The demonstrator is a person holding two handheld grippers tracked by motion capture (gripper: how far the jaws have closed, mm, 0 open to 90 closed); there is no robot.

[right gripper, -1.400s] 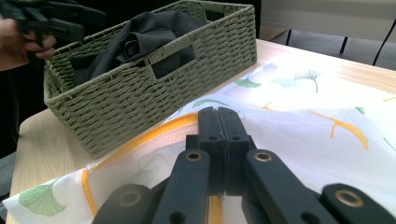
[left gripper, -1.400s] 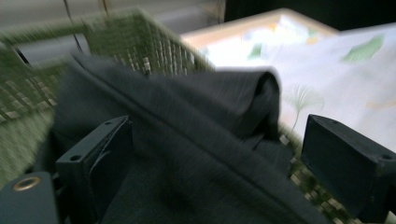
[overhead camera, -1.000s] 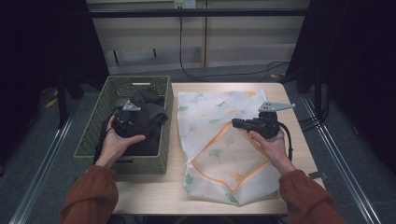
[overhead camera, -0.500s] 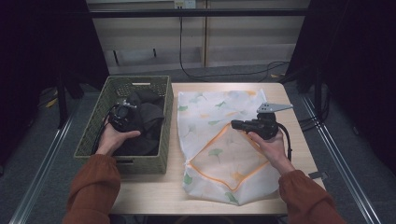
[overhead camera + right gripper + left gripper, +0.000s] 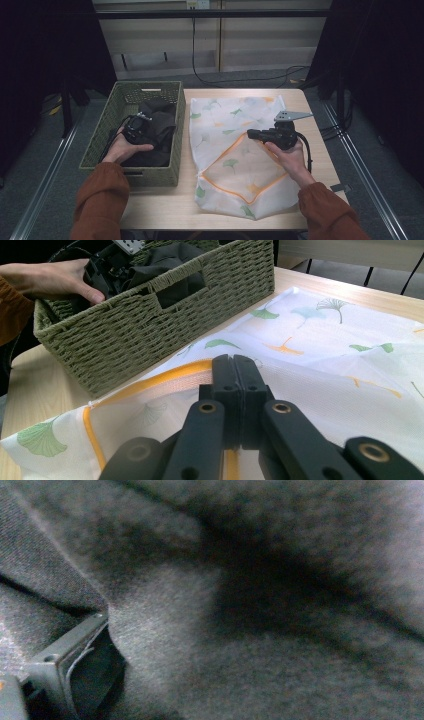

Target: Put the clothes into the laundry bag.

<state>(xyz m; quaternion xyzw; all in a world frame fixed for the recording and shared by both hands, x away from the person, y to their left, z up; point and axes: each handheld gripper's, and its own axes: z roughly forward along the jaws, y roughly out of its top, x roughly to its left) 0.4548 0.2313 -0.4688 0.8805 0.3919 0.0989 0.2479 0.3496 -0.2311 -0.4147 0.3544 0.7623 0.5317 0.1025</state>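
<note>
Nothing readable is showing anywhere: no words, brand marks, numbers or signs. The white mesh bag [image 5: 240, 150] is carrying printed ginkgo leaves and an orange zip band, no lettering. The woven basket [image 5: 100, 140], the dark cloth [image 5: 160, 125] inside it and the table [image 5: 320, 165] are bearing no labels.

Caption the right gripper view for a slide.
Right gripper shut on the orange-trimmed edge of a leaf-print mesh bag, beside a woven basket of dark clothing.
</note>
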